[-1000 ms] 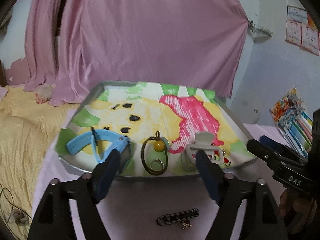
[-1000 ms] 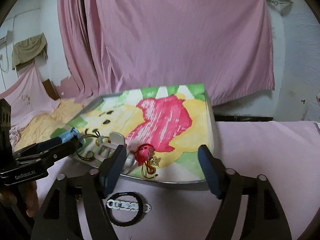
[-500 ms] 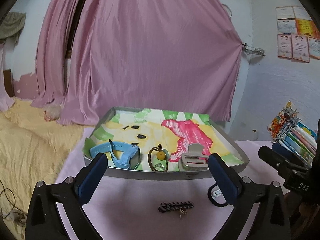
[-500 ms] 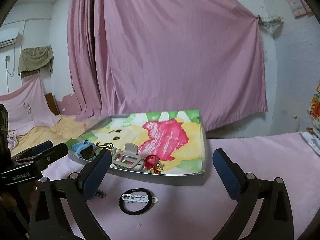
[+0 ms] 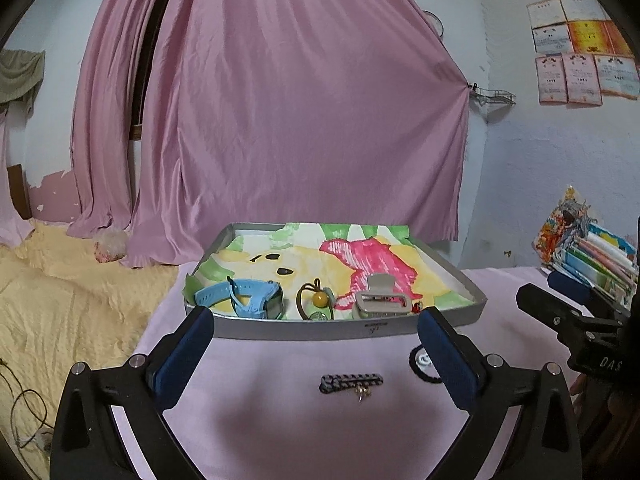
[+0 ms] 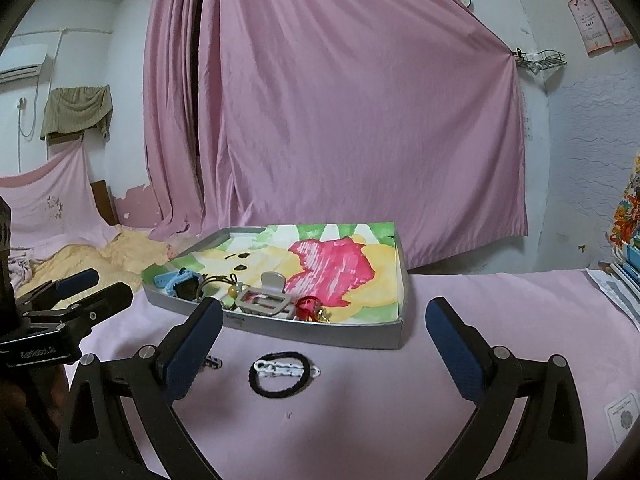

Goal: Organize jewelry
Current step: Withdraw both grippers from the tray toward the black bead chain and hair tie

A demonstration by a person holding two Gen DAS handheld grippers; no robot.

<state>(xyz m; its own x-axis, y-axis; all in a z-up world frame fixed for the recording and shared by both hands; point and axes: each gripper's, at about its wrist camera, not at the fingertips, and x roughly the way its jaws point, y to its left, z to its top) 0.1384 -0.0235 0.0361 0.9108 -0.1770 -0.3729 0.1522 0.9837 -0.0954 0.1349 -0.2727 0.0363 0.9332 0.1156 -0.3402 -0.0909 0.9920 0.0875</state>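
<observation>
Two black-framed grippers, left gripper [image 5: 312, 350] and right gripper [image 6: 324, 344], blue finger pads [image 5: 182, 356], silver screws, white lettering.

You have the tray [image 5: 448, 322] standing on the table [image 5: 280, 420] towards its far edge, and along the tray's near wall lie, left to right, the watch [image 5: 248, 298], the beaded hair tie [image 5: 316, 300], the claw clip [image 5: 382, 300] and the tasselled charm [image 6: 310, 307]. Before the tray, on the table, the hair clip [image 5: 351, 382] lies left of the elastic band [image 6: 280, 372], well apart. The stack of booklets [image 5: 596, 260] sits at the table's right edge.
</observation>
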